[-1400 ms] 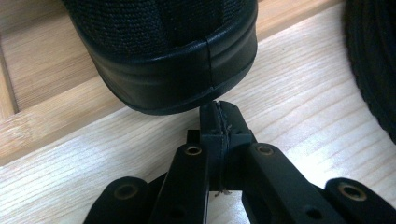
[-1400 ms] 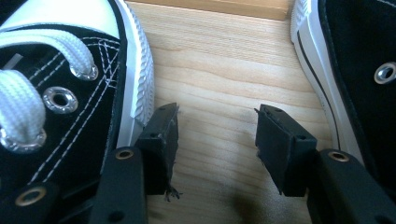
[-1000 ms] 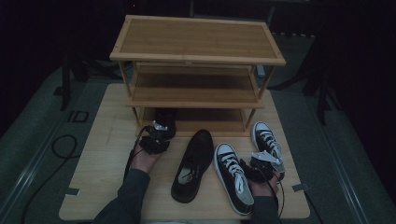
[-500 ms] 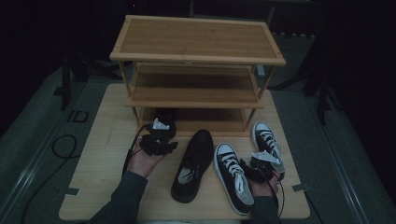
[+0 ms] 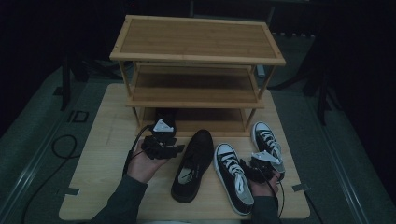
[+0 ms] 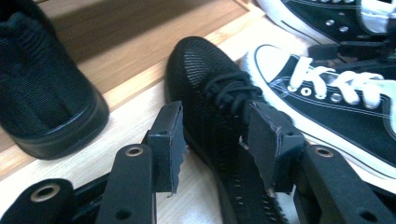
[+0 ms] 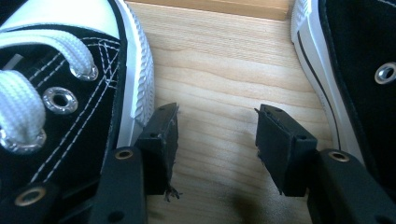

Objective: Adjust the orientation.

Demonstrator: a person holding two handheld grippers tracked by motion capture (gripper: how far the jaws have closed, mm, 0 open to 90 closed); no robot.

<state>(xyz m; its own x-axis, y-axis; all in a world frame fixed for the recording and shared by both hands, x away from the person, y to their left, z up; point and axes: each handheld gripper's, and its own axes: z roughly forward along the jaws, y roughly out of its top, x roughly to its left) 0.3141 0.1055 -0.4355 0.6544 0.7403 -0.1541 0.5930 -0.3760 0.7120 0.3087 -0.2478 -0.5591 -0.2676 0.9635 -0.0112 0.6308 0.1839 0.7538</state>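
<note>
Dark floor lies all around a pale wooden table [image 5: 102,154]. Closest to me, two sleeves come in from the near edge, and each hand holds a gripper. The right gripper [image 7: 215,140] sits low between two black and white sneakers. Its jaws are spread apart with only bare wood between them. The near sneaker [image 5: 233,175] lies just beside its left jaw, and the far sneaker [image 5: 267,144] lies just beside its right jaw, toes pointing away from me. The left gripper [image 6: 212,140] is held up a little above the table, left of the black shoe [image 5: 192,163]. Its jaws have just been opening and now stand wide, gripping nothing. In the left gripper view the black shoe's laces and toe show between the pads [image 6: 170,140], but the pads do not press on it. That shoe lies flat in the middle of the table, toe toward the rack [image 5: 196,58]. A bit farther on, a second black shoe [image 5: 164,116] stands on the lowest shelf of the rack, at its left end, right in front of the left gripper. In the left gripper view its heel [image 6: 42,93] faces the gripper. The rack stands at the far side of the table, made of light wood, with three shelves. A black cable [image 5: 60,144] curls on the floor to the left.
</note>
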